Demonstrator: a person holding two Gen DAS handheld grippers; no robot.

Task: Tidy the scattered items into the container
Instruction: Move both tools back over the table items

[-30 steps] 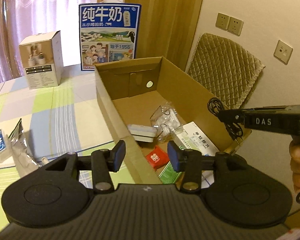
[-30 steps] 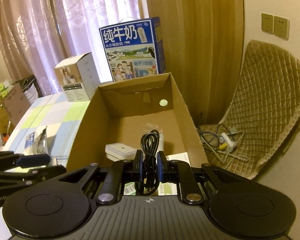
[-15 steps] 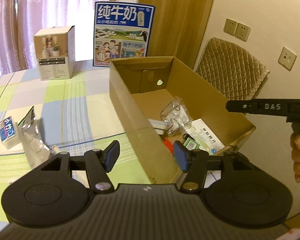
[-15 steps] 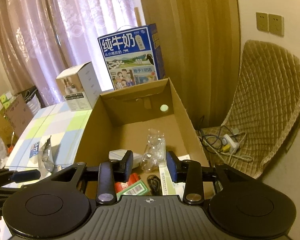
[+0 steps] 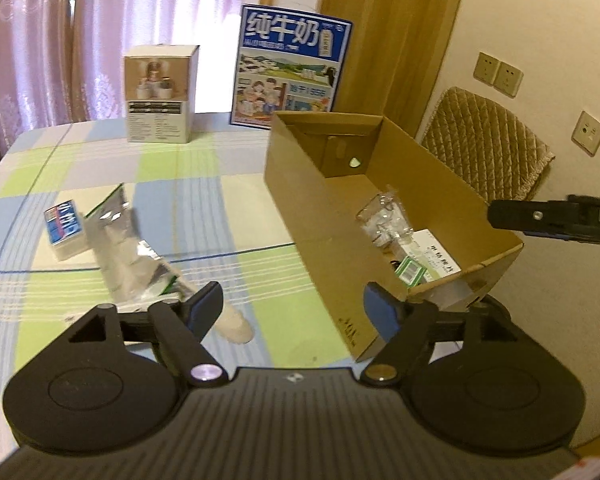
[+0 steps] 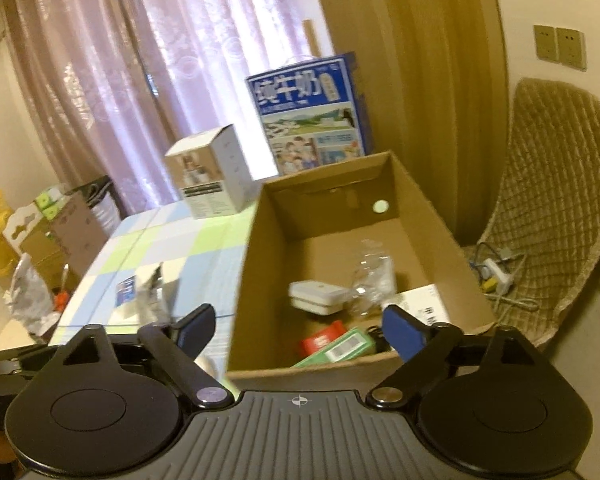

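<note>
Standing on the checked tablecloth (image 5: 228, 208), the cardboard box (image 5: 300, 216) is open at the top and holds several things: a white case (image 6: 318, 298), a crumpled clear bag (image 6: 374, 280), a red packet (image 6: 322, 340), a green carton (image 6: 340, 348) with a barcode label, and a white medicine box (image 5: 436, 252). Something black lies just beside the green carton; what it is cannot be told.

The left gripper (image 5: 294, 312) hangs above the table near the box's nearest corner, its jaws spread wide with nothing between them. The right gripper (image 6: 298, 328) is above the near end of the box, jaws likewise wide apart and empty.

Outside the box, on the cloth to its left, lie a small blue-and-white box (image 5: 64, 228) and a silver foil pouch (image 5: 124, 252), the two touching. A pale cylinder (image 5: 232, 320) pokes out by the left gripper's left finger; it is blurred.

At the table's far edge stand a white carton (image 5: 160, 94) and a blue milk carton (image 5: 292, 72).
</note>
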